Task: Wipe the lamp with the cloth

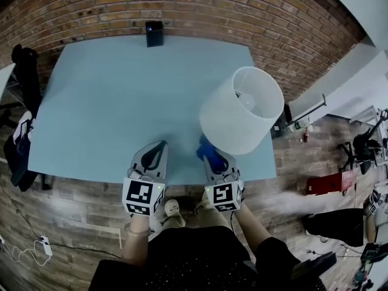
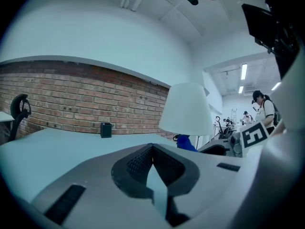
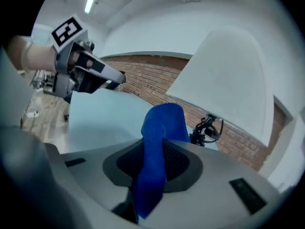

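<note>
Left claw (image 1: pixel 160 145): jaws pressed together, nothing between them, lower centre, over table (image 1: pixel 121 96) edge.
Right claw (image 1: pixel 207 150): clamped on cloth (image 3: pixel 161 128), just beside lamp (image 1: pixel 242 111), right of centre.

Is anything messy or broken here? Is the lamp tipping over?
Nothing stands out. The lamp stands upright on the table; it only looks tilted from above. The blue cloth is pinched in the right gripper, not dropped. No spills or damage show.
</note>
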`<state>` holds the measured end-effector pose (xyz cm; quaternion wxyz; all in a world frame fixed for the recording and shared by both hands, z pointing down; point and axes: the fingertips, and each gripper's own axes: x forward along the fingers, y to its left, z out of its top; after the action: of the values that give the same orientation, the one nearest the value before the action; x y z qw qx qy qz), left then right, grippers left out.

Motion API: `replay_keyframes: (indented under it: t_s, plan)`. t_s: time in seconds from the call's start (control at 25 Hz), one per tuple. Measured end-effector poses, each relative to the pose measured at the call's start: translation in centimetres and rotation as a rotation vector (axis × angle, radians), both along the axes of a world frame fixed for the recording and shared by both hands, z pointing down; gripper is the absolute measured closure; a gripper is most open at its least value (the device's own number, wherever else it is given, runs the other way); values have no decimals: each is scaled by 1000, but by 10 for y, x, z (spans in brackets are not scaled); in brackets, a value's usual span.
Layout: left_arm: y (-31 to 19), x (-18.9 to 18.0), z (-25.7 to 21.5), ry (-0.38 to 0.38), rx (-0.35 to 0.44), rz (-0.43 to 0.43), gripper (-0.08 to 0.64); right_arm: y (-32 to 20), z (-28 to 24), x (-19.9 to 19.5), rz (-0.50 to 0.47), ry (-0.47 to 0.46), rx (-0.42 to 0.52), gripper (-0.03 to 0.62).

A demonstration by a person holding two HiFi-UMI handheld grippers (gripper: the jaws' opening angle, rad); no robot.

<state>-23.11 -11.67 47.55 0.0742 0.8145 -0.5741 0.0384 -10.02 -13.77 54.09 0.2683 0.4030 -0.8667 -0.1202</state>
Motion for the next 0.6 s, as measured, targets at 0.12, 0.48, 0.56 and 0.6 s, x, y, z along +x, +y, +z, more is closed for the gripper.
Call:
replay_keyframes:
  t_s: [0.12,0.48,0.56,0.6]
  plan:
    - [1,2,11,7,-20,2,551,-18,0,0,31,98,149,499]
    - [-1,-4,13,18,-17,3,551,-57,-6,1,81,226,315,499]
    - [-1,-6,13,22,-17,3,551,-60,-6,-1,82,229,316,499]
    - [-1,-6,14,24,-18,2,551,-62,-4,-1,84,230,307,499]
